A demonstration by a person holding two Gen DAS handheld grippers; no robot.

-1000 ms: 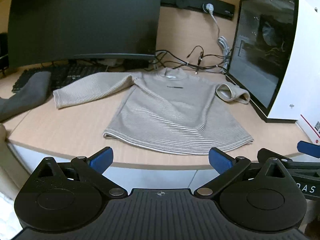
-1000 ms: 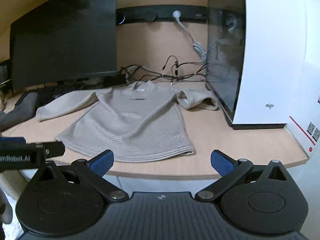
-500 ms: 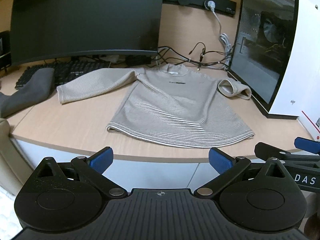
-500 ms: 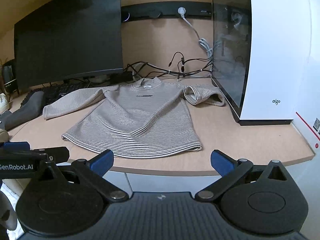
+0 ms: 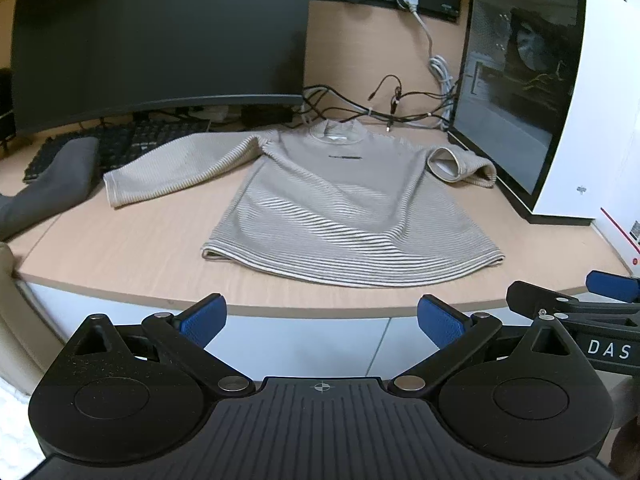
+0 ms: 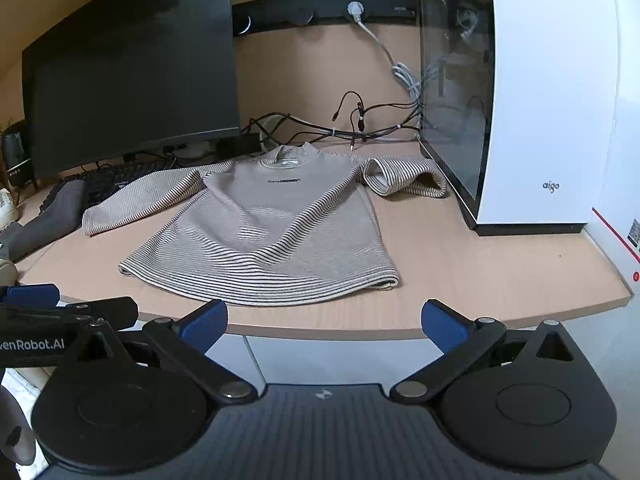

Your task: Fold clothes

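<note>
wooden desk (image 5: pixel 120 248) carries dark monitor (image 5: pixel 160 36), keyboard (image 5: pixel 120 148), cable tangle (image 5: pixel 384 104), white pc case (image 5: pixel 560 92) with glass side showing parts inside. striped sweater (image 5: pixel 344 208) lies flat at desk centre, hem near front edge, one sleeve stretched toward grey cloth (image 5: pixel 52 184), other sleeve bunched beside case. left gripper (image 5: pixel 318 318) and right gripper (image 6: pixel 324 322) both spread wide, holding nothing, short of desk edge.

Both wrist views face the desk (image 5: pixel 120 256) from its front edge.
</note>
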